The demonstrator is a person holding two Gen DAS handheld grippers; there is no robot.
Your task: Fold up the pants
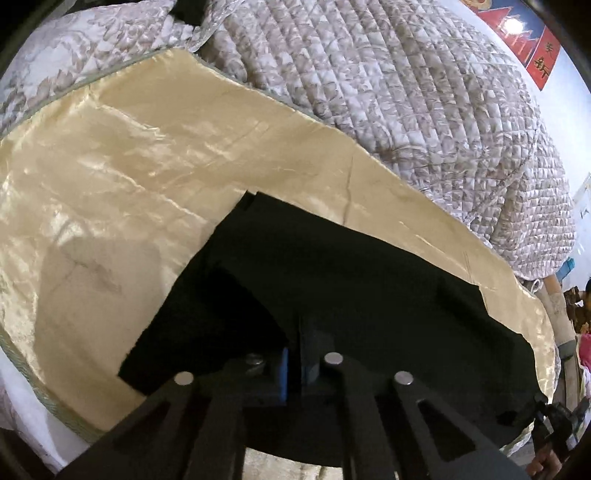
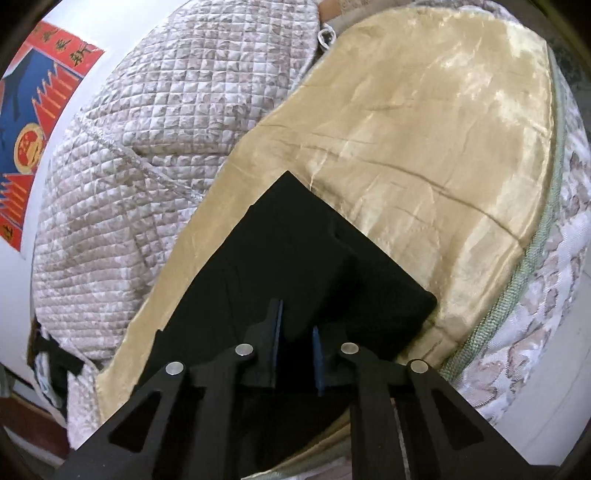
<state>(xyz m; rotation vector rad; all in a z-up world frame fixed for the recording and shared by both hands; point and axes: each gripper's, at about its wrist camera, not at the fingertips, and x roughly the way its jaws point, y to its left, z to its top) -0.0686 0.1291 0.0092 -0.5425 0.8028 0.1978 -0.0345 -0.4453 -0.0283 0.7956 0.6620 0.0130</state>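
Bedding forms the work surface: a shiny cream satin sheet [image 1: 140, 155] with a green corded border [image 2: 495, 325] is spread over a mattress, creased in long diagonal lines and catching bright patches of light. Black pants [image 1: 332, 266] lie flat on this sheet, near its front edge, partly folded into a broad dark panel with one square corner pointing away from the cameras; a second layer of the same cloth overlaps the first. Behind the sheet, a quilted grey-and-white floral comforter [image 1: 388, 92] is heaped in a large mound along the wall side of the bed. White wall [image 2: 74, 14] rises beyond it, carrying a red-and-blue poster [image 2: 33, 122] with Chinese characters and a round emblem. Patterned mattress fabric [image 2: 546, 306] shows below the green border on the right wrist view.

Left gripper [image 1: 293, 363]: its blue-padded fingers stand almost together over the near part of the pants, a narrow dark slot between them; whether cloth is caught in that slot cannot be told. Right gripper [image 2: 297, 350]: fingers stand apart with a clear gap, black cloth visible between and beneath them, nothing pinched. At the far right edge of the left wrist view, room clutter appears too small to identify.
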